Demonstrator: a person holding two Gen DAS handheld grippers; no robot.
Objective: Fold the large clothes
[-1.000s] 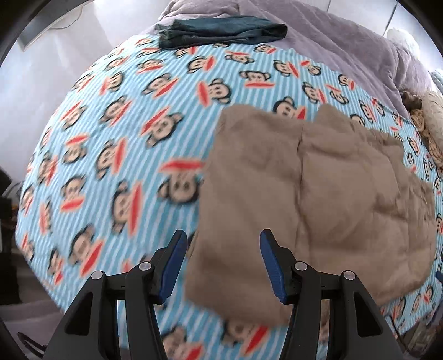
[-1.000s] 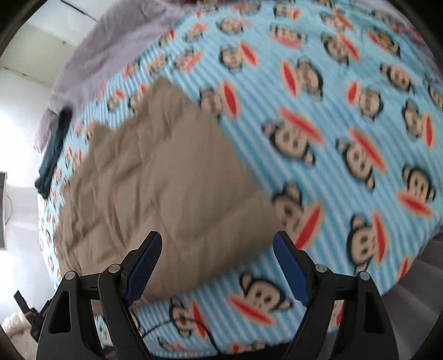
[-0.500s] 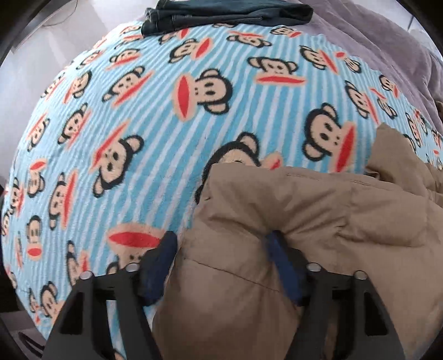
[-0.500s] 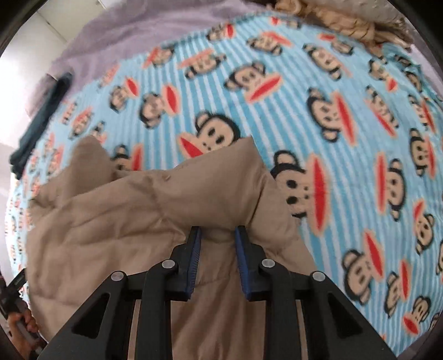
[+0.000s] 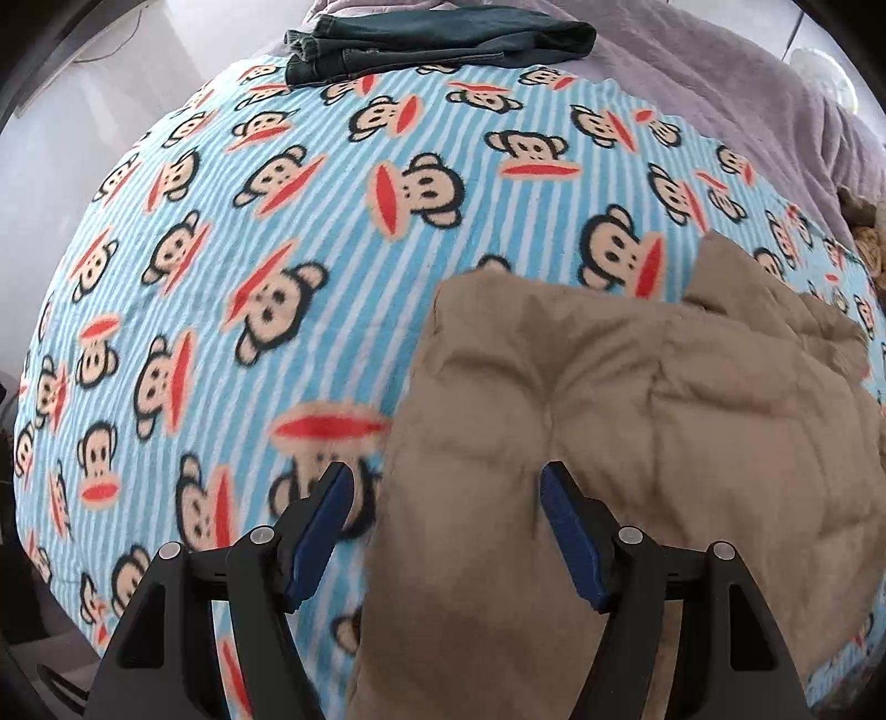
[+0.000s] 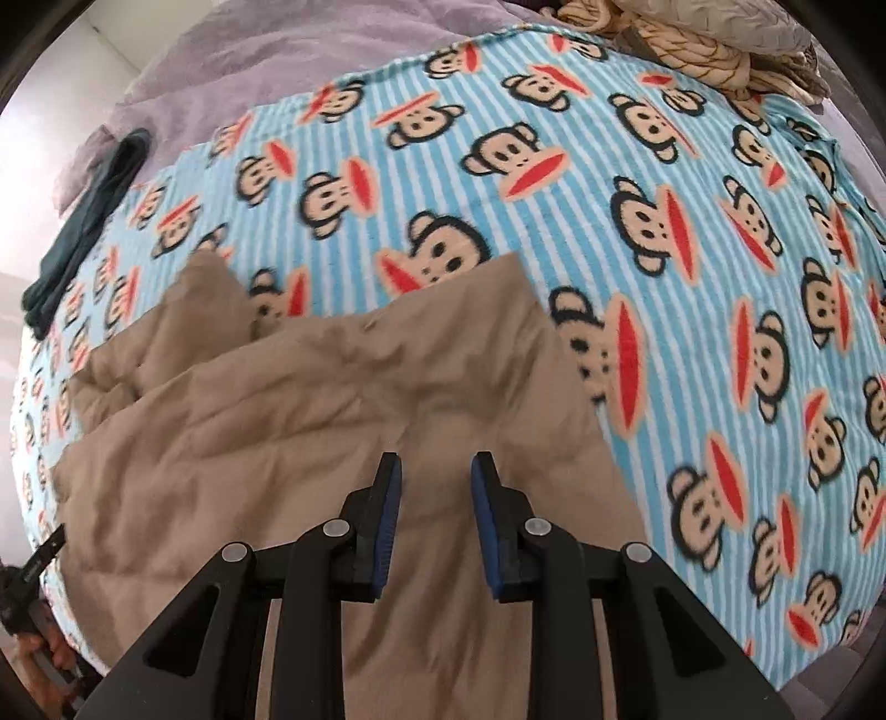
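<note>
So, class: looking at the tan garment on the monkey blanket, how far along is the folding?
Done: the tan garment already lies doubled over on the monkey blanket, and dark jeans sit folded at the far edge. In hand: nothing is gripped; the left gripper is open at the garment's edge, and the right gripper is opening above the cloth. Left: smoothing the wrinkles and probably another fold.

The right gripper (image 6: pixel 433 479) hangs over the tan quilted garment (image 6: pixel 310 421), jaws opening, nothing pinched; monkey-print blanket (image 6: pixel 692 232) spreads toward two o'clock (folded dark clothing (image 6: pixel 88 221) at ten).
</note>
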